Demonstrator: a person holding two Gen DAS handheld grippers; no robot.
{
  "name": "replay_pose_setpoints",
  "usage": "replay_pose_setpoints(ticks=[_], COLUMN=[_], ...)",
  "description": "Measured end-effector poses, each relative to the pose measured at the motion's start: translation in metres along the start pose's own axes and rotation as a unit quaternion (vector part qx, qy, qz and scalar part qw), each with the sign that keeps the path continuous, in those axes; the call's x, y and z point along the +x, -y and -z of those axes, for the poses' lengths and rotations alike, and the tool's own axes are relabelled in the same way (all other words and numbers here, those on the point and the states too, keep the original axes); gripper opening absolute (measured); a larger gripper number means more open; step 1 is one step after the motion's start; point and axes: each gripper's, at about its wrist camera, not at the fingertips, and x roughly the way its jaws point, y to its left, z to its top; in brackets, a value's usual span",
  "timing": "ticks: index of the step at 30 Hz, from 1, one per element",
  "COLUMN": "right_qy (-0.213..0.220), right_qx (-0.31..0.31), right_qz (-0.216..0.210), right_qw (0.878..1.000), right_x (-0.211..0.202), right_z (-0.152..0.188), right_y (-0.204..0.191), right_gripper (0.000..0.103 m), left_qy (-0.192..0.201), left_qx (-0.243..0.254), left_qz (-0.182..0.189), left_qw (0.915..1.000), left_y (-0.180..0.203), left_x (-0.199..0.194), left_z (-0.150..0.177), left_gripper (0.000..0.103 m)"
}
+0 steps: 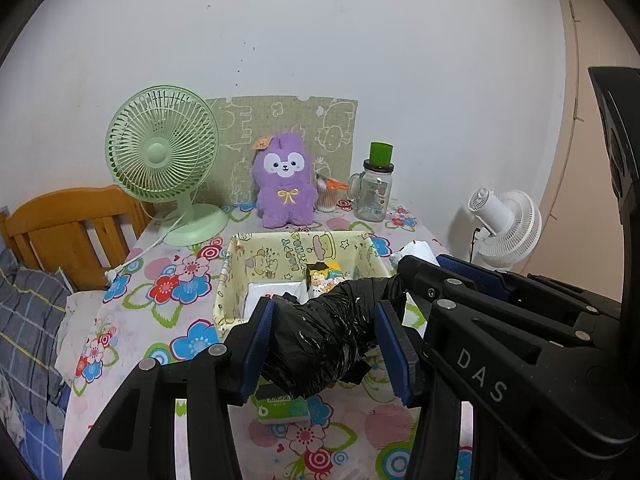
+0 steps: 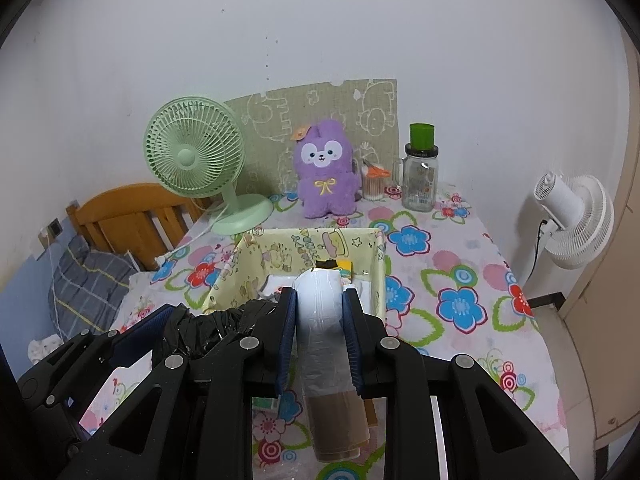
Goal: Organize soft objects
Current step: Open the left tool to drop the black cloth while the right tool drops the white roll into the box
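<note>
My left gripper (image 1: 324, 340) is shut on a roll of black plastic bags (image 1: 320, 344) and holds it just in front of the yellow fabric basket (image 1: 236, 272). My right gripper (image 2: 319, 312) is shut on a roll of clear white plastic bags (image 2: 320, 320) with a brown core, held at the basket's (image 2: 256, 260) near rim. The black roll (image 2: 216, 328) shows at the left in the right wrist view. The basket holds white packets (image 1: 272, 292) and a small yellow pack (image 1: 324, 276). A green tissue pack (image 1: 280, 404) lies on the table under the black roll.
A purple plush toy (image 1: 284, 184), a green desk fan (image 1: 164, 160), a glass jar with a green lid (image 1: 374, 188) and a cup of cotton swabs (image 1: 328, 196) stand at the back of the flowered tablecloth (image 1: 160, 320). A white fan (image 2: 572, 220) stands right, a wooden bed frame (image 1: 68, 228) left.
</note>
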Motion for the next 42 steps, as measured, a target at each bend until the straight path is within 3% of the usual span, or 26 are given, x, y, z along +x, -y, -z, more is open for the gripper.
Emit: replay_pose_setpoints(ticks=[26, 42], right_qy=[-0.019, -0.048], right_qx=[0.004, 0.019], right_qz=[-0.003, 0.001], right_qw=[1.000, 0.999], right_x=[0.066, 0.108], right_z=[-0.038, -0.041], right_y=[0.008, 0.024], right_gripper=[0.026, 0.027], left_qy=[-0.017, -0.060], left_qx=[0.001, -0.004], left_qz=[0.002, 0.002], left_qw=[0.9998, 0.9982], left_y=[-0.021, -0.029], left_x=[0.063, 0.118], left_z=[-0.036, -0.036], left_gripper=[0.053, 0.053])
